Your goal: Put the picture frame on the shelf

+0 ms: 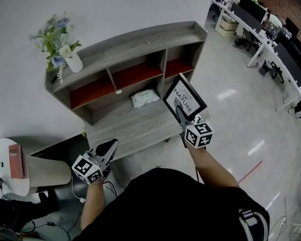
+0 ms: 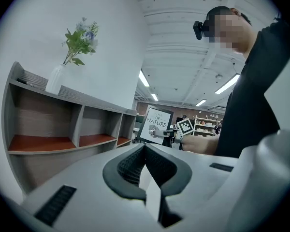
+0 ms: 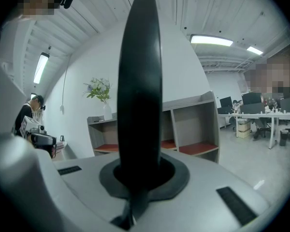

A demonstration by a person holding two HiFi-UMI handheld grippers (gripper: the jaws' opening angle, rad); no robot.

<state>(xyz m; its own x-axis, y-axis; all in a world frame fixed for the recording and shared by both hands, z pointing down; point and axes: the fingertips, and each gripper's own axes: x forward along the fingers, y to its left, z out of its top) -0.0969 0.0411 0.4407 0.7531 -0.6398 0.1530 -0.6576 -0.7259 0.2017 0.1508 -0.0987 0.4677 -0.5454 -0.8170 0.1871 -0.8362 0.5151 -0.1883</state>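
Observation:
The picture frame [image 1: 185, 99] is black-edged with a white print reading "NATURE". My right gripper [image 1: 181, 113] is shut on its lower edge and holds it upright in the air, in front of the right end of the grey wooden shelf [image 1: 135, 44]. In the right gripper view the frame [image 3: 140, 81] stands edge-on between the jaws as a tall dark bar. My left gripper [image 1: 109, 149] hangs low at the left, jaws closed with nothing between them. In the left gripper view the frame [image 2: 156, 125] shows far off beside the shelf [image 2: 63, 124].
A white vase of flowers [image 1: 60, 44] stands on the shelf's top at the left. A white packet [image 1: 145, 98] lies on the lower board. A round white side table [image 1: 10, 167] holding a red book is at the far left. Office desks [image 1: 271, 39] fill the right background.

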